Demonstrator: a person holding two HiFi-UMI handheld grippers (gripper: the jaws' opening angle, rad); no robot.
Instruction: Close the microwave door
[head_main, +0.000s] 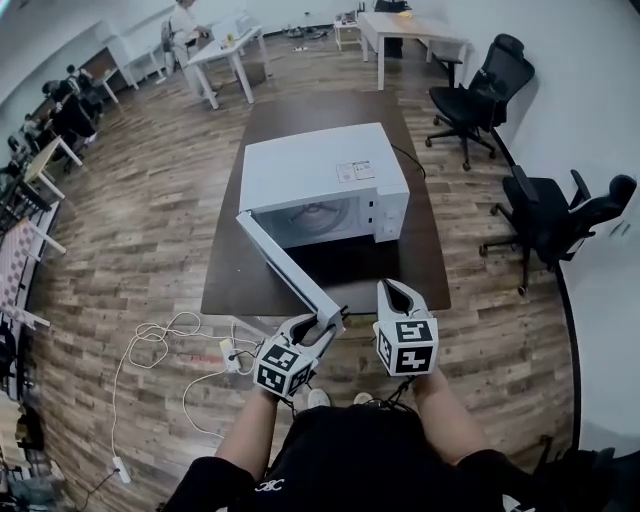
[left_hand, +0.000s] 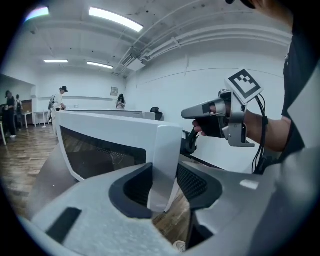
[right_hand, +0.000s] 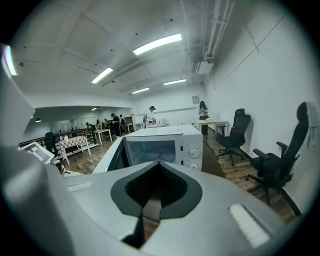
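Note:
A white microwave (head_main: 325, 175) stands on a dark brown table (head_main: 320, 110), with its door (head_main: 285, 262) swung wide toward me at the left. My left gripper (head_main: 328, 322) is at the door's free end. In the left gripper view the door's edge (left_hand: 162, 150) fills the gap between the jaws, and both pads lie against it. My right gripper (head_main: 400, 290) hovers over the table's near edge, right of the door, shut and empty. The right gripper view faces the microwave (right_hand: 160, 145) head-on, over the closed tips of the right gripper (right_hand: 159, 165). The left gripper view also shows the right gripper (left_hand: 186, 114) beyond the door.
Two black office chairs (head_main: 480, 90) (head_main: 560, 215) stand right of the table. White cables and a power strip (head_main: 170, 340) lie on the wooden floor at the near left. White desks (head_main: 225, 55) and several people are farther back.

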